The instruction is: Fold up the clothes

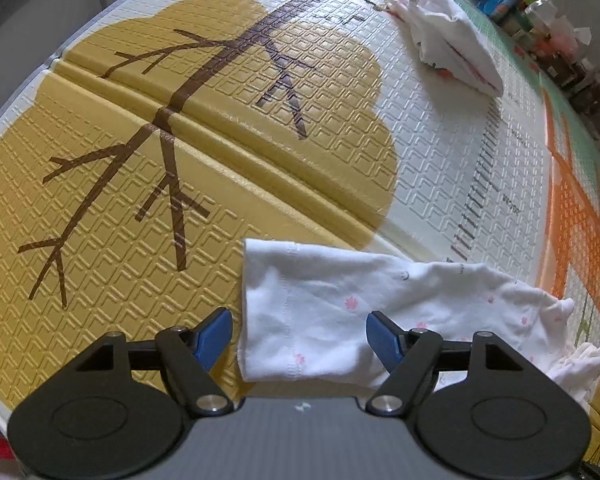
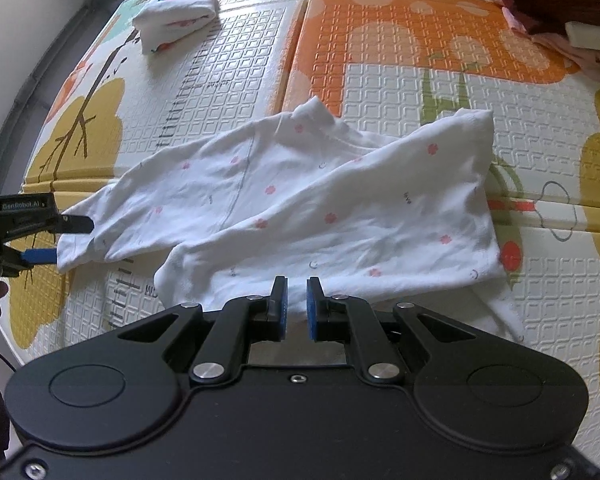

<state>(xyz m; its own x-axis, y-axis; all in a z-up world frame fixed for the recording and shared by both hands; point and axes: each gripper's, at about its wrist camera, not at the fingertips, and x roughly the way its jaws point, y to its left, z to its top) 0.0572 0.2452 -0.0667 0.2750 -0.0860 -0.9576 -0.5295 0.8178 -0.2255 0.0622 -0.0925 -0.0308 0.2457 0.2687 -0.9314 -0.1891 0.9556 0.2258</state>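
One garment is being worked on, one is lying finished, and several more are waiting. At the bottom centre of the right wrist view, the right gripper (image 2: pixel 296 304) is pinching a fold of the white flower-print shirt (image 2: pixel 300 208) between its nearly closed blue pads. At the left edge of that view, the left gripper (image 2: pixel 66 238) is reaching toward the sleeve end (image 2: pixel 80 246); in the left wrist view its jaws are standing wide apart over the cloth, gripping nothing. Across the middle, the shirt is lying crumpled and only loosely doubled on the play mat (image 2: pixel 228 80), so its folding appears barely started. Farther off, at upper left, a folded white garment (image 2: pixel 174 14) is resting as a compact bundle. At upper right, a pile of unfolded clothes (image 2: pixel 560 4) is sitting untouched, suggesting most of the task remains.
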